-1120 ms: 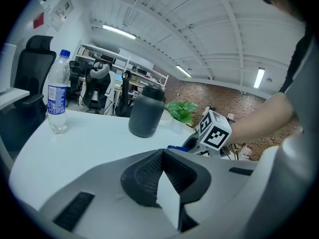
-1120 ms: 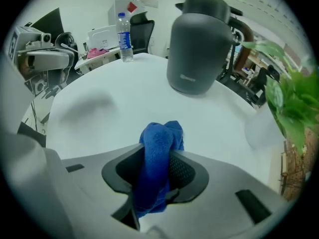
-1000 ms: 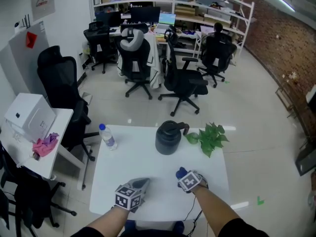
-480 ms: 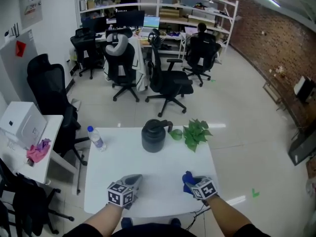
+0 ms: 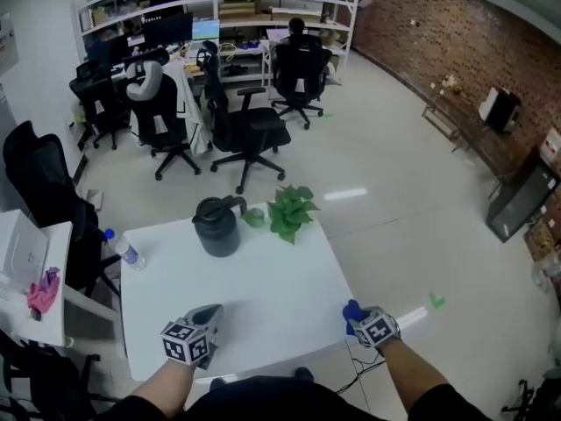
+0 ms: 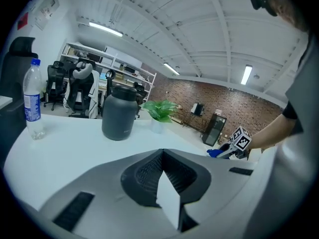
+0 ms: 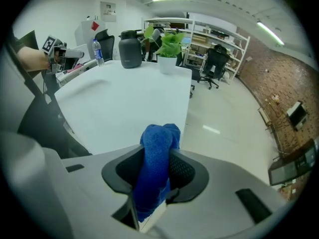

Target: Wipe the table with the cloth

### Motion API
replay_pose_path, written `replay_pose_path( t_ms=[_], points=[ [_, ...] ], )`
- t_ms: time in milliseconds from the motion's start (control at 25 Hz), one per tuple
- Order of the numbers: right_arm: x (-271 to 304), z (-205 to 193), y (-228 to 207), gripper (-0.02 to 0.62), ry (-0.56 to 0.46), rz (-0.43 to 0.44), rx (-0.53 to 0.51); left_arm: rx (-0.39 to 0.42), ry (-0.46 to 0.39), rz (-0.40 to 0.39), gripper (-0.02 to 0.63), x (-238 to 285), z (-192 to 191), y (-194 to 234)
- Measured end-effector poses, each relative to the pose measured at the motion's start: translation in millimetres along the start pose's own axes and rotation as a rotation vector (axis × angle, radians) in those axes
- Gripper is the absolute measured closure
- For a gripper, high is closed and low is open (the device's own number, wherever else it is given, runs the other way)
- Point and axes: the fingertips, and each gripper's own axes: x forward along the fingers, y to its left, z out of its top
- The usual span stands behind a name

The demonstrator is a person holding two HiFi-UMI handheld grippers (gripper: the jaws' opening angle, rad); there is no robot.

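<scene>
A blue cloth (image 7: 158, 142) is bunched up between the jaws of my right gripper (image 7: 159, 156), which is shut on it. In the head view that gripper (image 5: 358, 316) and the cloth (image 5: 352, 310) sit at the front right edge of the white table (image 5: 254, 288), half over the floor. My left gripper (image 5: 207, 317) rests low over the table's front left part. Its jaws (image 6: 162, 156) meet with nothing between them. The left gripper view also catches the right gripper (image 6: 234, 144) and the cloth (image 6: 217, 153) off to the right.
A dark grey jug (image 5: 217, 227), a small potted plant (image 5: 289, 210) and a water bottle (image 5: 125, 251) stand along the table's far side. A side table (image 5: 53, 318) with a pink rag stands at the left. Black office chairs (image 5: 250, 130) stand beyond.
My right gripper has slid the cloth rightward from the table's front middle to its right front edge. The left gripper has stayed near the front left. The head view has swung right.
</scene>
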Motion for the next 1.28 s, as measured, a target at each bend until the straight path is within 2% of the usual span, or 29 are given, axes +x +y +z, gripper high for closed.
replay_pose_path(
  t_ms=[120,440,520,600,680,800,920,1080,1160,1280],
  points=[
    [10,-16,-2,0.462,0.01,-0.004,0.011,0.026,0.042,-0.025,0.607,7,-8,-18],
    [12,-22,0,0.44,-0.027,0.021,0.036,0.057,0.103,-0.094,0.607,33,-19,-58],
    [10,-22,-2,0.408,-0.033,0.032,0.062,0.063,0.11,-0.113,0.607,37,-20,-67],
    [5,-16,-4,0.329,-0.062,0.039,0.092,0.067,0.11,-0.124,0.607,39,-19,-72],
    [-5,-4,-5,0.31,-0.102,0.038,0.12,0.067,0.1,-0.125,0.607,37,-17,-71],
    [-29,26,-3,0.31,-0.184,0.029,0.151,0.063,0.072,-0.118,0.607,28,-8,-65],
    [-56,76,9,0.31,-0.288,0.041,0.143,0.052,0.031,-0.103,0.607,18,2,-53],
    [-69,149,54,0.314,-0.405,0.178,0.143,0.016,-0.025,-0.047,0.607,-5,11,-28],
    [-65,181,83,0.367,-0.441,0.244,0.115,-0.003,-0.05,-0.012,0.607,-19,14,-14],
    [-45,221,126,0.451,-0.467,0.288,0.025,-0.02,-0.071,0.038,0.608,-37,16,11]
  ],
)
